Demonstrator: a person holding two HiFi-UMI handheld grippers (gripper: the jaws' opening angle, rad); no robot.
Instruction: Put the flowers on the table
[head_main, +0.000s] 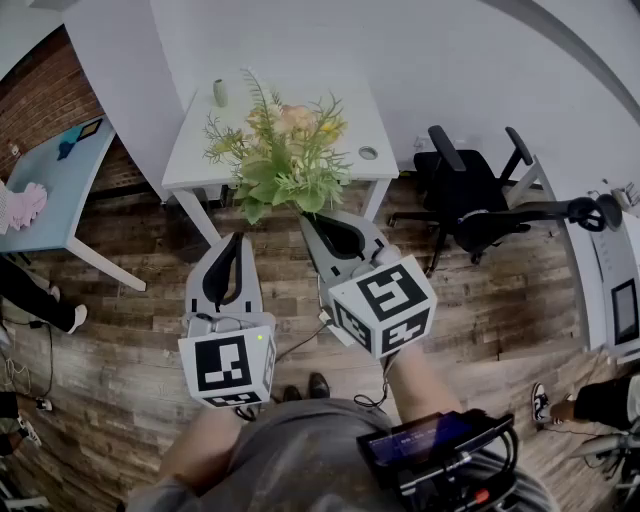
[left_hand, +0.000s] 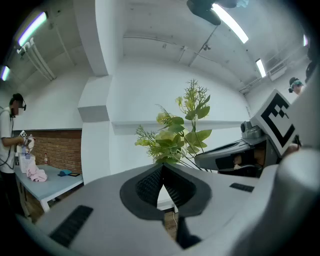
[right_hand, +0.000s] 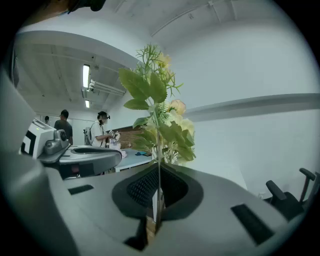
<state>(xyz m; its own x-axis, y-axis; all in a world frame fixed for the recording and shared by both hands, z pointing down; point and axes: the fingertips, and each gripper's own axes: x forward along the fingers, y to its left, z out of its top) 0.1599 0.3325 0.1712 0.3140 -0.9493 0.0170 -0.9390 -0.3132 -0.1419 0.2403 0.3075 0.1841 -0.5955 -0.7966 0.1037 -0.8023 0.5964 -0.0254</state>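
The right gripper (head_main: 310, 218) was clamped on the stem of the flowers (head_main: 283, 158), holding them upright in the air at the table's (head_main: 195, 150) near edge. The left gripper (head_main: 233, 245), jaws together and empty, stood beside it, slightly farther from the table.

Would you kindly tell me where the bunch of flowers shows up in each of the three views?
Head view: flowers upper centre, just beyond the gripper tips.
Left gripper view: flowers slightly right of centre, above the jaws.
Right gripper view: flowers dead centre, stem clamped in the right gripper.
Shared landmark: the light blue table, far left in the head view, lower left and left of the stems in the gripper views.
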